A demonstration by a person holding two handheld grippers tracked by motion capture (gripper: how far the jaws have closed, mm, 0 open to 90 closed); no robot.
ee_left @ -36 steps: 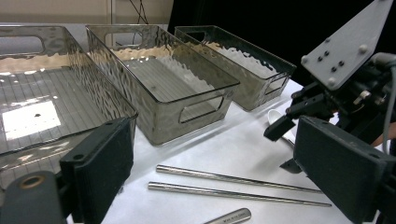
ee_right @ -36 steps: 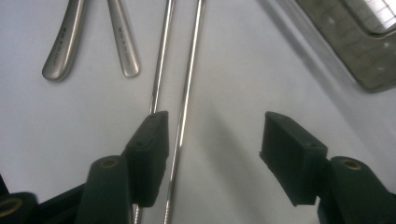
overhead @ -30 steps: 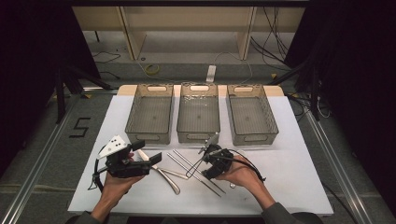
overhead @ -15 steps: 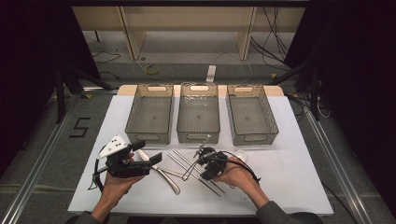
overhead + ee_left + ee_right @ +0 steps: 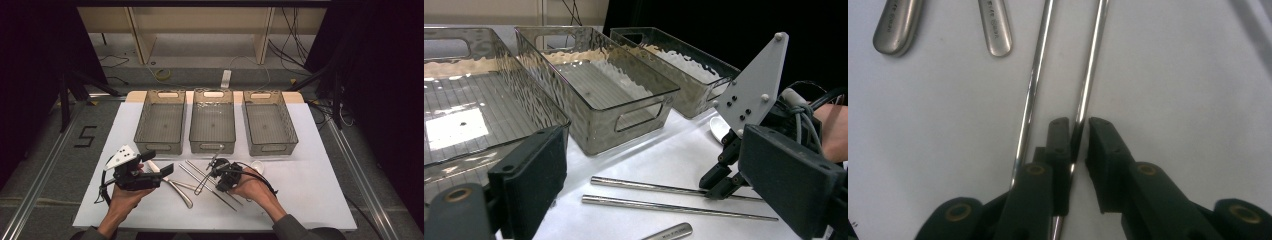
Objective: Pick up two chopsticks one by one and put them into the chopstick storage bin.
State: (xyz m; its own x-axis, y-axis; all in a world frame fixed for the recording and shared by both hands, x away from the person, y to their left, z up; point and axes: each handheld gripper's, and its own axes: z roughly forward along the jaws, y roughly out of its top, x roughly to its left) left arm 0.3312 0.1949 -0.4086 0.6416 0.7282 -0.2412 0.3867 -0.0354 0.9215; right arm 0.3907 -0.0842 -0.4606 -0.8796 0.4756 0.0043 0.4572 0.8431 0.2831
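A: Right gripper view — what is seen between the black jaws of the right gripper (image 5: pixel 1079 140)?

B: A thin, shiny steel chopstick (image 5: pixel 1089 75) is bracketed by them where it lies on the white table sheet (image 5: pixel 1188 100). The jaws have just been closing and stand nearly shut; a sliver of gap shows on one side, so a firm pinch cannot yet be claimed. A second steel chopstick (image 5: pixel 1032 85) lies just beside, outside the jaws.

A: And the step in hand?

B: The grasp of the chopstick is judged to be under way — nothing has been lifted. The closing must be finished, then the rod raised level so its neighbour is not dragged.

A: Farther out?

B: Two rounded steel utensil handles (image 5: pixel 943 25) lie near. Three clear ribbed plastic bins (image 5: pixel 212 120) wait beyond. The left gripper (image 5: pixel 157 167) is held wide open, with nothing between its jaws.
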